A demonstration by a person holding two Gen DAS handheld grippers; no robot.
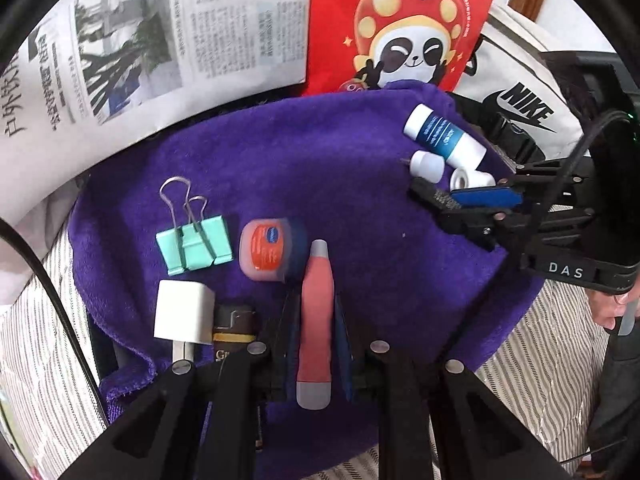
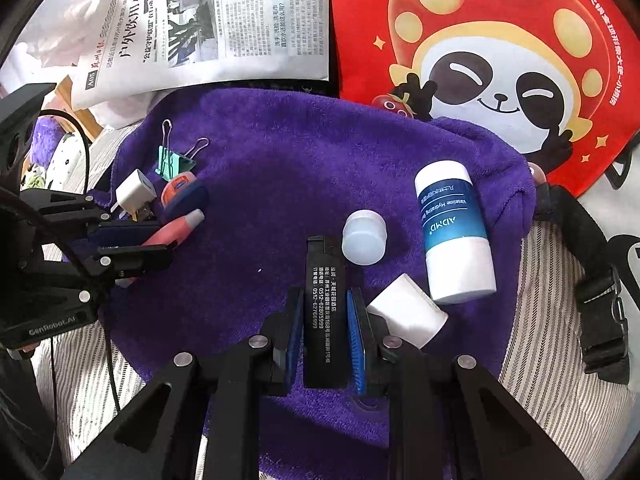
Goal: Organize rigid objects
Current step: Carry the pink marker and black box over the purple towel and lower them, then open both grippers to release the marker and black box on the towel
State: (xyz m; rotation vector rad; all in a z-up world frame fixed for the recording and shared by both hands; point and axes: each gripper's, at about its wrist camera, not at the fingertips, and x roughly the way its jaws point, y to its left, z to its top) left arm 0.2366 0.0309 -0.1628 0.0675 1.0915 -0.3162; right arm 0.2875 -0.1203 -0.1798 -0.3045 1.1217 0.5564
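On a purple towel (image 1: 320, 168) lie small rigid items. My left gripper (image 1: 316, 344) is shut on a pink pen-like tool (image 1: 316, 320), next to an orange tin (image 1: 264, 252), a mint binder clip (image 1: 196, 244), a white charger (image 1: 184, 312) and a dark box (image 1: 234, 326). My right gripper (image 2: 324, 332) is shut on a flat black comb with white print (image 2: 320, 312). Beside it lie a small white bottle (image 2: 364, 240), a blue-and-white Vaseline tube (image 2: 452, 232) and a white cylinder (image 2: 408, 312). The right gripper also shows in the left wrist view (image 1: 464, 200).
A newspaper (image 1: 152, 40) and a red panda bag (image 1: 400, 24) lie behind the towel. A white Nike bag (image 1: 520, 96) with black straps (image 2: 600, 320) is at the right. Striped bedding (image 1: 552, 344) surrounds the towel. A black cable (image 1: 52, 292) runs at the left.
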